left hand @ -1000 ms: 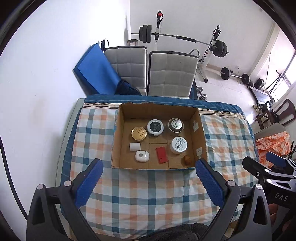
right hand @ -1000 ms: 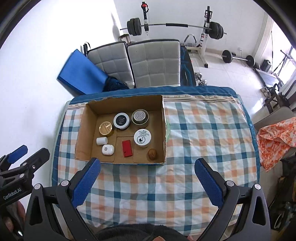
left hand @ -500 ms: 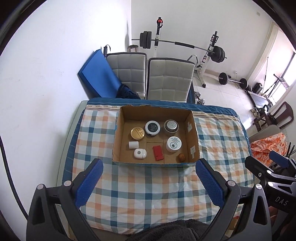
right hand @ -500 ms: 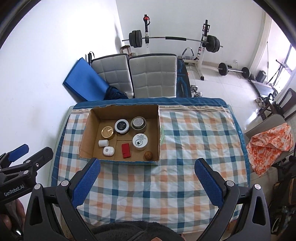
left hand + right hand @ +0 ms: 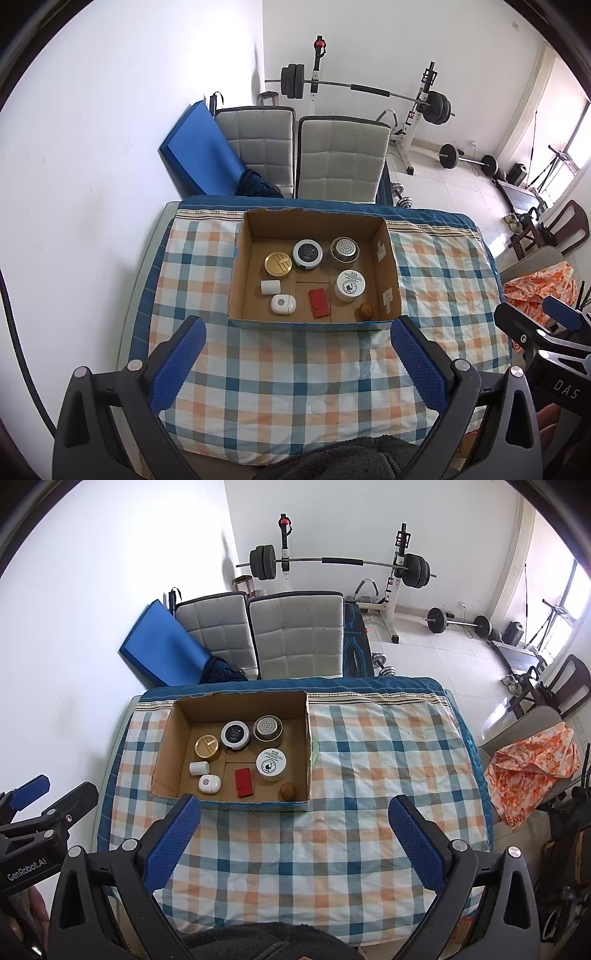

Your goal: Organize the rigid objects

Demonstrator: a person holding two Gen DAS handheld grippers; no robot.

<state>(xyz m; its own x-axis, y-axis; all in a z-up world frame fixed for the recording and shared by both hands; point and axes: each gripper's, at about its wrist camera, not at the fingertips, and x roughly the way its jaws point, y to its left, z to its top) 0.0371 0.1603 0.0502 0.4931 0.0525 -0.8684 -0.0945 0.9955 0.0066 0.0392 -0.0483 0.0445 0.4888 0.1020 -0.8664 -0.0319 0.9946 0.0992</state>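
Note:
An open cardboard box (image 5: 388, 258) (image 5: 308, 738) stands on the checked tablecloth (image 5: 295, 369) (image 5: 369, 775) at the table's far left. It holds a gold round tin (image 5: 278, 263), a black-and-white jar (image 5: 307, 253), a perforated metal tin (image 5: 344, 249), a white jar (image 5: 350, 285), a red flat box (image 5: 319, 302), a white cylinder (image 5: 270, 287), a white oval case (image 5: 283, 304) and a brown nut-like ball (image 5: 365, 312). My left gripper (image 5: 295, 365) and right gripper (image 5: 293, 843) are open and empty, high above the table's near edge.
Two grey padded chairs (image 5: 340, 158) and a blue mat (image 5: 199, 158) stand behind the table. A barbell rack (image 5: 332, 565) and weights are on the floor beyond. An orange cloth (image 5: 532, 764) lies on a chair at the right.
Both grippers have risen and pulled back from the table, so the box looks smaller and more of the room shows. Both stay open and empty.

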